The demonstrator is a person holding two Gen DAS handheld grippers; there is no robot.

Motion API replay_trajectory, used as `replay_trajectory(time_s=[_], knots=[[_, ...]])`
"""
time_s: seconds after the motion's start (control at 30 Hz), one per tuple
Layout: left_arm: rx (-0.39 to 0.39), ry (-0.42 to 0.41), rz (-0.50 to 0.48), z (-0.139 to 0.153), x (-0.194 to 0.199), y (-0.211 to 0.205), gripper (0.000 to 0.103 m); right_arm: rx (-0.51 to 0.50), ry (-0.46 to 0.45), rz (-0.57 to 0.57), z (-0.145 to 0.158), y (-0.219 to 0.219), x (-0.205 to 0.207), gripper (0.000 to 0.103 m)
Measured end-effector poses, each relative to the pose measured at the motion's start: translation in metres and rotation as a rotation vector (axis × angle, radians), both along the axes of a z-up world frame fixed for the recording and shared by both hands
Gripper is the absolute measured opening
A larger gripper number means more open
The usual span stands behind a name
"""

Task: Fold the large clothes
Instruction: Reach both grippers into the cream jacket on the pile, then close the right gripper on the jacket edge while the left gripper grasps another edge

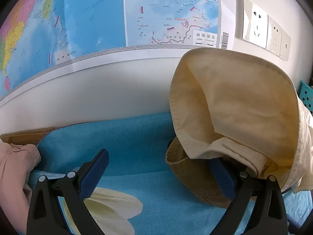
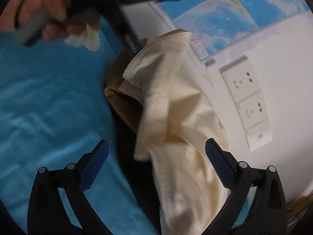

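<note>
Garment [image 2: 176,105] hung soft, limp; grab hem. Left tool [image 1: 156,168] and right tool [image 2: 156,156] gaped w/ nothing pinched.

Home room: wall map [image 1: 93,15], sockets [image 1: 255,22], blue blanket [image 1: 137,137].

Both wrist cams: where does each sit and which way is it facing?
Left wrist: sits behind the left gripper, looks low over the blue blanket at the wall map; own fingers wide apart, cream garment draped over the right-side one.
Right wrist: sits behind the right gripper, looks across the blanket toward the wall, blurred; own fingers wide apart, plus the person's left hand holding the other gripper.
Shared: cream garment, brown garment, blanket, map, wall sockets.
</note>
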State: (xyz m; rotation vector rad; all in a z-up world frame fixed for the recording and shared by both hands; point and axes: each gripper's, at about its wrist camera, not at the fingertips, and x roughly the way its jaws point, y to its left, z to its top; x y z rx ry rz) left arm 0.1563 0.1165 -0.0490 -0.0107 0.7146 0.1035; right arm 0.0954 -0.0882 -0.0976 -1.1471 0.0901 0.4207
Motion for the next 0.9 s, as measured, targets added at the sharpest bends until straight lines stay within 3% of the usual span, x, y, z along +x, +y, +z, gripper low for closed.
replay_trajectory(time_s=[0.07,0.1,0.13,0.17,0.2,0.23,0.3,0.33,0.4,0.43,0.5,0.57,0.6,0.63,0.77,0.9], knots=[[0.012,0.001,-0.003,0.003,0.004,0.003,0.096,-0.041,-0.127,-0.045,-0.014,0.014,0.02,0.09],[0.016,-0.001,-0.004,0.003,0.002,0.003,0.096,-0.036,-0.141,-0.07,-0.014,0.016,0.028,0.078],[0.016,-0.002,-0.005,0.005,0.001,0.004,0.096,0.006,-0.108,-0.097,-0.006,0.017,0.039,0.057],[0.013,-0.003,-0.009,0.006,0.0,0.005,0.096,0.051,-0.061,-0.095,0.002,0.015,0.044,0.048],[0.015,-0.007,-0.01,0.006,0.0,0.004,0.096,0.138,0.016,-0.088,0.018,0.009,0.051,0.023],[0.016,-0.01,-0.012,0.007,0.001,0.003,0.096,0.191,0.027,-0.086,0.03,0.004,0.053,0.01],[0.016,-0.024,-0.012,0.008,0.001,0.008,0.096,0.292,-0.014,-0.102,0.058,-0.004,0.051,0.013],[0.015,-0.029,-0.007,0.008,0.003,0.008,0.096,0.323,-0.001,-0.105,0.066,-0.005,0.051,0.036],[0.002,-0.019,-0.003,0.011,0.01,0.01,0.096,0.28,-0.025,-0.105,0.064,0.006,0.055,0.068],[0.001,-0.014,0.0,0.01,0.012,0.01,0.096,0.243,-0.059,-0.098,0.059,0.012,0.054,0.064],[0.006,-0.011,0.002,0.008,0.014,0.012,0.096,0.193,-0.031,-0.125,0.051,0.022,0.062,0.064],[0.015,-0.005,0.003,0.007,0.015,0.013,0.096,0.169,-0.04,-0.118,0.046,0.029,0.069,0.043],[0.013,-0.006,0.002,0.008,0.019,0.014,0.096,0.162,-0.022,-0.11,0.047,0.031,0.072,0.022],[0.012,-0.009,0.0,0.007,0.018,0.014,0.096,0.187,0.0,-0.111,0.053,0.028,0.071,0.012],[0.009,-0.049,-0.003,0.002,0.012,0.022,0.096,0.408,-0.02,-0.088,0.104,-0.011,0.047,0.006],[-0.036,-0.1,-0.048,0.009,0.011,0.031,0.096,0.739,0.033,-0.096,0.188,-0.086,0.031,0.006]])
